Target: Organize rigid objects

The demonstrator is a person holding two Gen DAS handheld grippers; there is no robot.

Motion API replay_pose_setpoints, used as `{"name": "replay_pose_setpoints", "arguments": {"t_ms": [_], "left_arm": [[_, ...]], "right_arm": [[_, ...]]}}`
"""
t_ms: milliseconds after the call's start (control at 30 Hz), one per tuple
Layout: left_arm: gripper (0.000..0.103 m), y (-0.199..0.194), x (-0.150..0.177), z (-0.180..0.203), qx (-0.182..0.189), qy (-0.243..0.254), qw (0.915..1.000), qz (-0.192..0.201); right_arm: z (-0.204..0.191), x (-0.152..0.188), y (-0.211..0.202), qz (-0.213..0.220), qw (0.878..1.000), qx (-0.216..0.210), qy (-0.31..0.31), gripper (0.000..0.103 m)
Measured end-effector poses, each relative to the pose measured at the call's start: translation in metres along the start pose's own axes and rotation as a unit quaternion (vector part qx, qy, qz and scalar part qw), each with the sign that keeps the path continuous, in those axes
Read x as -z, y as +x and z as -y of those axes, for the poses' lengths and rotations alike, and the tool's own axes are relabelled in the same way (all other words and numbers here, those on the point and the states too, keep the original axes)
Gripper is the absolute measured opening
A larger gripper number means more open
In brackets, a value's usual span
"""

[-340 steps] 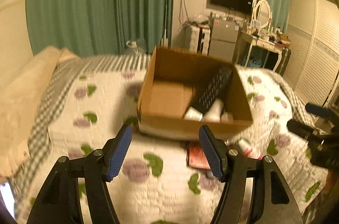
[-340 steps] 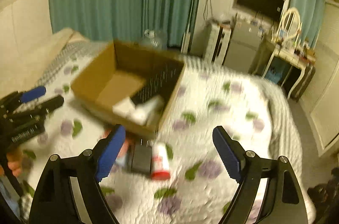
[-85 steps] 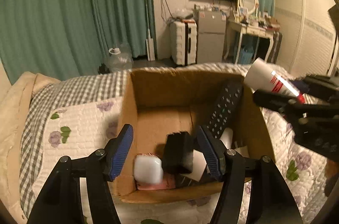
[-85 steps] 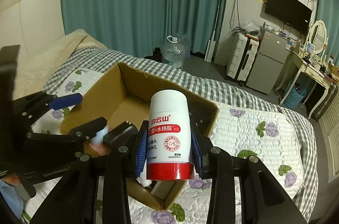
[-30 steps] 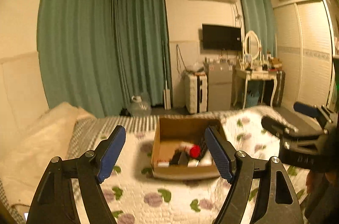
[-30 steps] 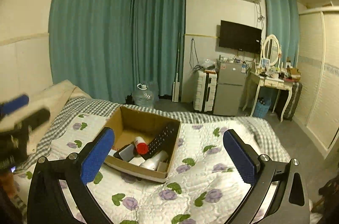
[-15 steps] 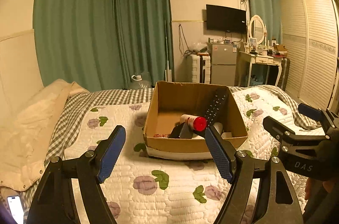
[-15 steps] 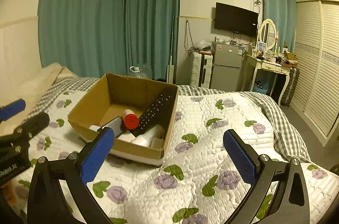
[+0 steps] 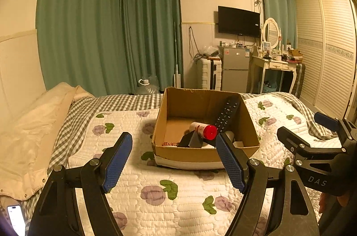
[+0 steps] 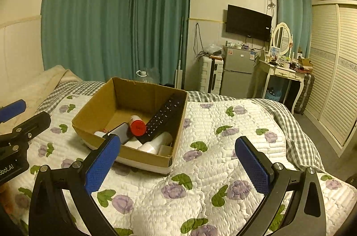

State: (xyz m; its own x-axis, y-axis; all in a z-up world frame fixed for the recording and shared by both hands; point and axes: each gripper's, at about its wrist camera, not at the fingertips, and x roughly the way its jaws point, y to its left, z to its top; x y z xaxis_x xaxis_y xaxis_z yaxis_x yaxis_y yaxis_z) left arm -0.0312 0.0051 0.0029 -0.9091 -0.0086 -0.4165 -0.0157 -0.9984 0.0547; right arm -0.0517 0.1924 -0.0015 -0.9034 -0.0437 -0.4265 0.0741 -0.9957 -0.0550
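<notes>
A cardboard box [image 9: 178, 102] stands on the quilted bed and also shows in the right wrist view [image 10: 96, 106]. In it lie a black remote [image 9: 227, 114] leaning on the right wall, a white bottle with a red cap [image 9: 204, 130], a dark flat device [image 9: 189, 140] and white items. The right wrist view shows the remote [image 10: 164, 117], the red-capped bottle [image 10: 137, 125] and a white tube [image 10: 156, 143]. My left gripper [image 9: 174, 160] is open and empty, short of the box. My right gripper [image 10: 178, 163] is open and empty, near the box's right front corner.
The bed has a floral quilt [image 9: 156, 186], a checked blanket [image 9: 73, 120] and a beige pillow [image 9: 29, 124] at left. A phone [image 9: 15, 219] lies at the lower left. Beyond stand teal curtains, a suitcase [image 9: 208, 73], a small fridge [image 9: 236, 68] and a dressing table [image 9: 274, 66].
Both grippers have moved slightly closer to the box and stay open and empty. The box contents have not moved.
</notes>
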Motion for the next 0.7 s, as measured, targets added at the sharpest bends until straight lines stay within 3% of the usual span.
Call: {"name": "replay_pose_setpoints", "arguments": {"t_ms": [700], "left_arm": [[0.08, 0.0026, 0.0001, 0.003, 0.0, 0.007, 0.9999, -0.011]], "right_arm": [[0.0023, 0.0002, -0.0012, 0.0, 1.0, 0.002, 0.001, 0.103]]}}
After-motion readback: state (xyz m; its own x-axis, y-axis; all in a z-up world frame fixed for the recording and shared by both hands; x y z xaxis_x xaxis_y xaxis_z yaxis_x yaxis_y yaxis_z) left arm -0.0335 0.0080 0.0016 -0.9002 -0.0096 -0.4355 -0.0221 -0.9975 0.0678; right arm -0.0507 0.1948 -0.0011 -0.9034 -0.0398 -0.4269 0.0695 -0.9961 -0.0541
